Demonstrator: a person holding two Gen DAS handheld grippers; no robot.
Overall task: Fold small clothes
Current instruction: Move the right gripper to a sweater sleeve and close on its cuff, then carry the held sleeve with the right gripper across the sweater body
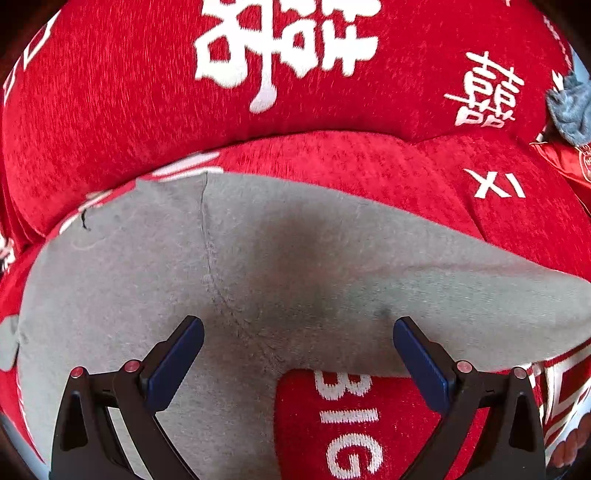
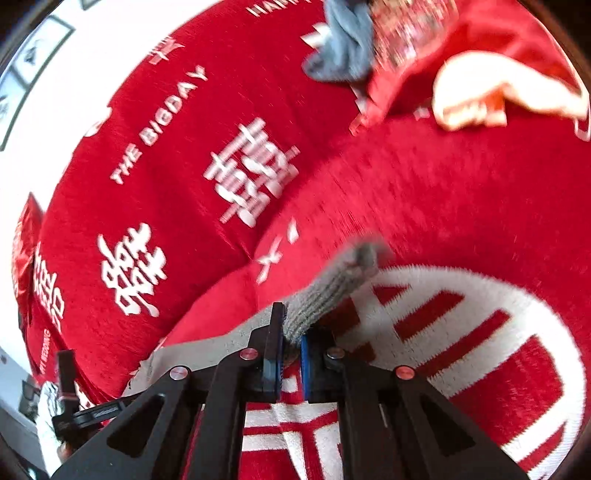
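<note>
A: Where is the grey garment lying right now?

B: It is lying spread across the seat of the red sofa, close to the seat's front edge, with one end trailing off toward the right. It looks like a small knit piece, a sock or legging perhaps; I cannot tell which.

A: And what are the grippers doing?

B: The left gripper is hovering over the middle of the cloth with its fingers spread wide, pinching nothing. The right gripper is pressing its blue pads together on the ribbed end of the same garment, and that end is sticking up and out beyond the pads.

A: So how far along is the folding?

B: Early, I would say. The garment is showing no fold yet in the left view; only one end is being held. Carrying that end over and flattening it is still to come.

A: Anything else waiting?

B: A blue-grey bundle is sitting crumpled near the back of the sofa beside red cloth and a pale piece. Those seem unfolded too.
</note>
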